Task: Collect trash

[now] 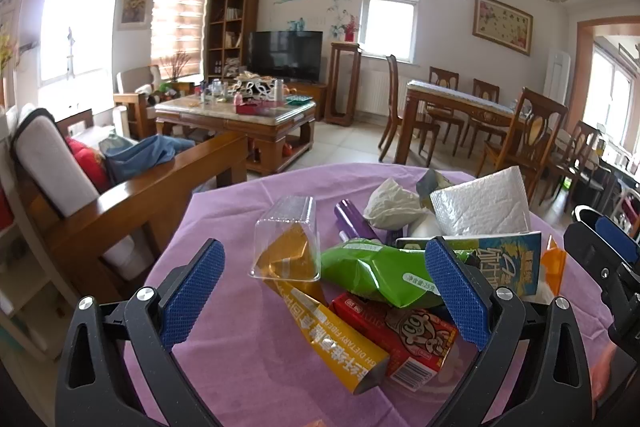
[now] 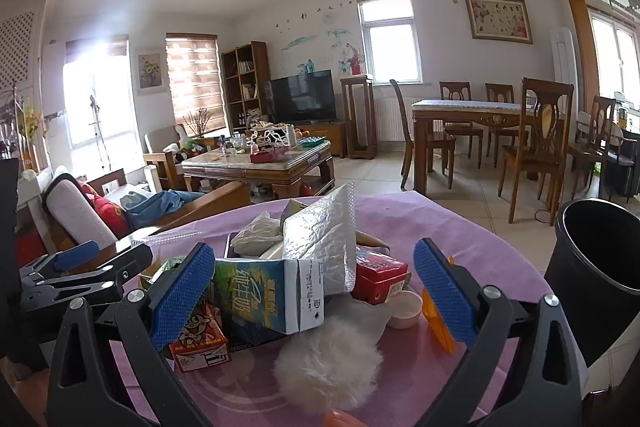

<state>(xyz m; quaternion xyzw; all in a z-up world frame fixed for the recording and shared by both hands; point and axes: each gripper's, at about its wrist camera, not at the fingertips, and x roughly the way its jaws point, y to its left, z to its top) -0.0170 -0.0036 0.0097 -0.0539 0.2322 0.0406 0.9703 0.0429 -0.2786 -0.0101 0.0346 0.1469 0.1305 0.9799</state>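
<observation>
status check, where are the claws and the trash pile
Left claw open over yellow fibre wrapper. Right claw open over blue-green milk carton. Nothing gripped. Black plastic bin at right, path clear.

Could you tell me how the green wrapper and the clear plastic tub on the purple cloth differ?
The green wrapper is opaque, crumpled and printed; the clear tub is see-through, rigid and ridged. The wrapper lies flat on the red carton; the tub lies tipped over a gold wrapper. Both sit in the trash pile, ungripped.
</observation>
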